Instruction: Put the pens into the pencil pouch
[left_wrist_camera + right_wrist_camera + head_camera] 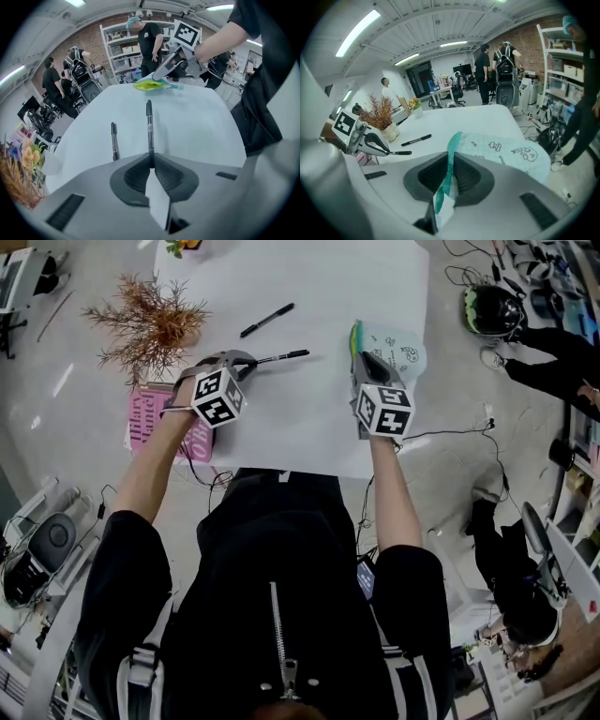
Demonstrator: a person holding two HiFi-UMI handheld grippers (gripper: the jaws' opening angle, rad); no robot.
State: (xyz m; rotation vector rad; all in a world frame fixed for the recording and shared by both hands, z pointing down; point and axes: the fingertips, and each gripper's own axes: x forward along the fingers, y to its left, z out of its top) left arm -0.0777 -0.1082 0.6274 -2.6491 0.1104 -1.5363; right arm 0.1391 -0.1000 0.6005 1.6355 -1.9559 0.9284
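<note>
- Right now the relation that matters is pen to pouch: in the head view the pencil pouch (398, 348) lies at about 3 o'clock from my left tool (249, 360), near it, with bare counter (309, 427) between them.
- The black pen (283, 356) sticks out of the left tool's tips with its long axis running from 9 to 3 o'clock. Its free end already aims at the pouch's green zipper edge.
- The left tool is clamped on that pen. In the left gripper view the jaws are drawn nearly together, with only the pen's near end pinched between the pads and the rest of the barrel reaching straight ahead.
- My right tool (364, 357) is closed on the pouch. In the right gripper view the teal zipper strip runs down between its pads, and the printed body of the pouch fans out toward 2 o'clock.
- I judge the left hand is the one to travel, sliding the pen along its own axis toward 3 o'clock. The right hand only needs to keep the mouth presented, though I cannot tell how wide that mouth gapes.
- A second pen (267, 320) lies loose on the counter at about 12 o'clock from the left tool, angled from 8 to 2 o'clock and apart from both tools.
</note>
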